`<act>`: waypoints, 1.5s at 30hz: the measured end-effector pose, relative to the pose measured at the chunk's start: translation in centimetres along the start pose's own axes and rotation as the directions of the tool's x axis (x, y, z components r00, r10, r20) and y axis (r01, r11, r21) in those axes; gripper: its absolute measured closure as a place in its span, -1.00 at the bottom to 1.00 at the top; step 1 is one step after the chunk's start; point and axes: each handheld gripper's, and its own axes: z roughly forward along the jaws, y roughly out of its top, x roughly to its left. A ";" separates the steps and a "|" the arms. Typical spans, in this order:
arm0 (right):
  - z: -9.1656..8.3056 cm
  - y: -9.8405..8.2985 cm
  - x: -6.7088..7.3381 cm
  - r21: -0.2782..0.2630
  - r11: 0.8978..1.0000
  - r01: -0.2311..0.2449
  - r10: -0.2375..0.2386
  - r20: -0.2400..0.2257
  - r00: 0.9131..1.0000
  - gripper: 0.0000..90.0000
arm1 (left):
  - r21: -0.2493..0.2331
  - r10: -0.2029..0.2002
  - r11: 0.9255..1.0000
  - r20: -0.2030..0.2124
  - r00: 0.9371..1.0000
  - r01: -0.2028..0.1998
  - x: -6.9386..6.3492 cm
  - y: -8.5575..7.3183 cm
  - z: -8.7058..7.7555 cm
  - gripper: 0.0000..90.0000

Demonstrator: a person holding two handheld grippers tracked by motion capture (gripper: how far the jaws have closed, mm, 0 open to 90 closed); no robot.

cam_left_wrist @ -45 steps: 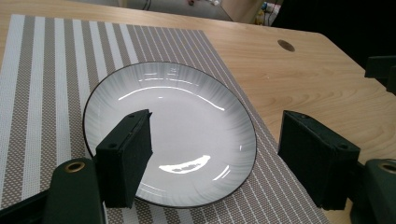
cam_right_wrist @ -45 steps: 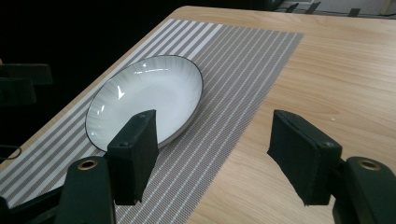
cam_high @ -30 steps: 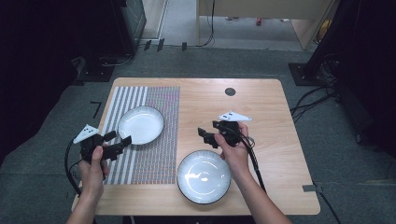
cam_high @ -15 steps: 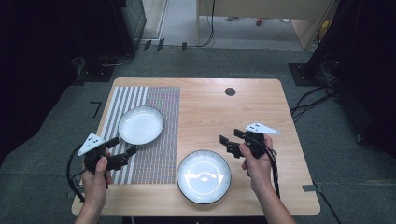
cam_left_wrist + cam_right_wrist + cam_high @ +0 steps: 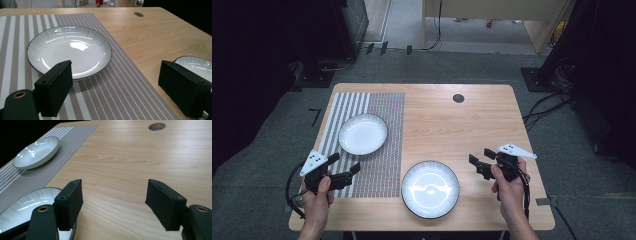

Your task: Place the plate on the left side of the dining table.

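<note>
Apparently free of both plates, the left gripper (image 5: 343,169) had just spread its jaws beside the mat plate (image 5: 363,133); the right gripper (image 5: 482,162) stood spread near the worktop plate (image 5: 430,188)

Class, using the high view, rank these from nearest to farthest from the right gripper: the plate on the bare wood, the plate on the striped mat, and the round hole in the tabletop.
From the right gripper:
1. Plate on the bare wood, just to its left, near the front edge.
2. Round hole, toward the table's far edge.
3. Plate on the striped mat, across the table on the left.
</note>
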 end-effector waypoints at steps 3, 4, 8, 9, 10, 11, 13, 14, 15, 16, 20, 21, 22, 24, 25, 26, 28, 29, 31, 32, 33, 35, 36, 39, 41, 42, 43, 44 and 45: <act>-0.6 -0.7 -1.0 0.000 1.000 -0.013 0.013 0.016 1.000 -0.34 | 0.003 0.001 1.000 -0.005 1.000 -0.001 0.1 -0.5 -0.1 -0.73; -0.9 -0.9 -1.3 0.000 1.000 -0.016 0.016 0.021 1.000 -0.34 | 0.006 0.001 1.000 -0.003 1.000 -0.001 0.1 -0.7 -0.1 -0.73; -1.7 -1.7 -2.7 0.003 1.000 -0.022 0.021 0.045 0.999 -0.34 | 0.012 -0.001 1.000 -0.015 1.000 0.001 0.3 -1.3 -0.3 -0.73; -2.1 -2.2 -3.3 0.004 1.000 -0.027 0.027 0.057 0.998 -0.34 | 0.011 -0.010 1.000 -0.022 1.000 0.011 0.5 -1.6 -0.5 -0.73; -2.3 -2.4 -3.6 0.005 1.000 -0.031 0.031 0.063 0.998 -0.34 | 0.011 -0.010 1.000 -0.022 1.000 0.011 0.5 -1.6 -0.5 -0.72; -2.5 -2.7 -3.9 0.007 0.999 -0.033 0.032 0.068 0.997 -0.34 | 0.011 -0.015 1.000 -0.025 1.000 0.015 0.6 -1.8 -0.5 -0.73; -2.8 -3.3 -4.4 0.015 0.999 -0.036 0.035 0.078 0.996 -0.34 | 0.013 -0.026 1.000 -0.032 0.999 0.026 0.9 -2.1 -0.6 -0.72; -2.9 -3.5 -4.7 0.018 0.999 -0.039 0.037 0.086 0.996 -0.34 | 0.015 -0.034 0.999 -0.033 0.999 0.035 1.1 -2.3 -0.6 -0.72; -2.9 -3.5 -4.7 0.018 0.999 -0.039 0.037 0.086 0.996 -0.34 | 0.018 -0.042 0.999 -0.038 0.998 0.042 1.2 -2.5 -0.6 -0.72; -3.1 -4.1 -5.2 0.024 0.999 -0.040 0.038 0.099 0.994 -0.34 | 0.021 -0.047 0.999 -0.041 0.998 0.048 1.4 -2.7 -0.7 -0.72; -3.5 -4.8 -6.1 0.027 0.999 -0.043 0.040 0.122 0.992 -0.34 | 0.039 -0.053 0.998 -0.069 0.996 0.056 2.1 -3.7 -0.6 -0.71; -3.5 -4.8 -6.1 0.027 0.999 -0.043 0.040 0.122 0.992 -0.34 | 0.039 -0.053 0.998 -0.069 0.996 0.056 2.1 -3.7 -0.6 -0.71; -3.6 -5.0 -6.2 0.030 0.999 -0.043 0.039 0.128 0.991 -0.34 | 0.043 -0.062 0.997 -0.072 0.996 0.065 2.3 -3.9 -0.6 -0.71; -3.7 -5.2 -6.5 0.033 0.999 -0.042 0.037 0.139 0.990 -0.34 | 0.043 -0.075 0.996 -0.073 0.995 0.078 2.7 -4.4 -0.8 -0.71; -3.9 -5.5 -6.8 0.031 0.998 -0.046 0.040 0.149 0.988 -0.34 | 0.041 -0.080 0.996 -0.078 0.994 0.083 2.8 -4.6 -0.8 -0.71; -3.9 -5.5 -6.8 0.031 0.998 -0.046 0.040 0.149 0.988 -0.34 | 0.035 -0.088 0.995 -0.082 0.993 0.091 3.0 -4.8 -0.9 -0.71; -4.0 -5.8 -7.3 0.029 0.998 -0.058 0.053 0.157 0.986 -0.34 | 0.038 -0.091 0.995 -0.096 0.991 0.095 3.4 -5.1 -1.1 -0.71; -4.1 -5.9 -7.5 0.030 0.998 -0.062 0.056 0.164 0.985 -0.34 | 0.039 -0.093 0.995 -0.098 0.991 0.097 3.6 -5.4 -1.1 -0.71; -4.2 -6.3 -7.9 0.032 0.997 -0.071 0.065 0.176 0.982 -0.33 | 0.044 -0.101 0.993 -0.104 0.989 0.106 3.9 -5.8 -1.2 -0.71; -4.3 -6.5 -8.2 0.034 0.997 -0.073 0.066 0.182 0.981 -0.33 | 0.058 -0.103 0.992 -0.108 0.989 0.110 4.2 -6.3 -1.2 -0.71; -4.3 -6.5 -8.2 0.034 0.997 -0.073 0.066 0.182 0.981 -0.33 | 0.058 -0.103 0.992 -0.108 0.989 0.110 4.2 -6.3 -1.2 -0.70; -4.5 -6.8 -8.3 0.038 0.997 -0.072 0.063 0.192 0.979 -0.34 | 0.075 -0.085 0.993 -0.120 0.989 0.095 4.4 -6.8 -1.1 -0.70; -4.6 -6.9 -8.4 0.039 0.997 -0.072 0.063 0.195 0.979 -0.34 | 0.080 -0.084 0.992 -0.122 0.989 0.094 4.4 -6.9 -1.1 -0.70; -4.7 -7.2 -8.7 0.039 0.996 -0.076 0.067 0.202 0.977 -0.33 | 0.090 -0.083 0.991 -0.125 0.989 0.095 4.5 -7.3 -1.1 -0.70; -4.7 -7.4 -8.9 0.049 0.996 -0.079 0.067 0.219 0.973 -0.34 | 0.098 -0.072 0.992 -0.133 0.989 0.085 4.6 -7.4 -1.0 -0.70; -4.7 -7.5 -9.0 0.053 0.996 -0.074 0.060 0.228 0.972 -0.34 | 0.101 -0.064 0.992 -0.141 0.988 0.078 4.5 -7.5 -1.0 -0.70; -4.7 -7.6 -9.0 0.058 0.995 -0.075 0.060 0.236 0.970 -0.34 | 0.109 -0.057 0.991 -0.145 0.988 0.074 4.5 -7.6 -0.9 -0.70; -4.7 -7.6 -9.0 0.063 0.995 -0.072 0.055 0.242 0.969 -0.34 | 0.118 -0.052 0.991 -0.144 0.988 0.070 4.5 -7.6 -0.8 -0.70; -4.6 -7.7 -9.0 0.066 0.996 -0.067 0.048 0.249 0.967 -0.34 | 0.125 -0.048 0.990 -0.147 0.988 0.067 4.5 -7.7 -0.7 -0.70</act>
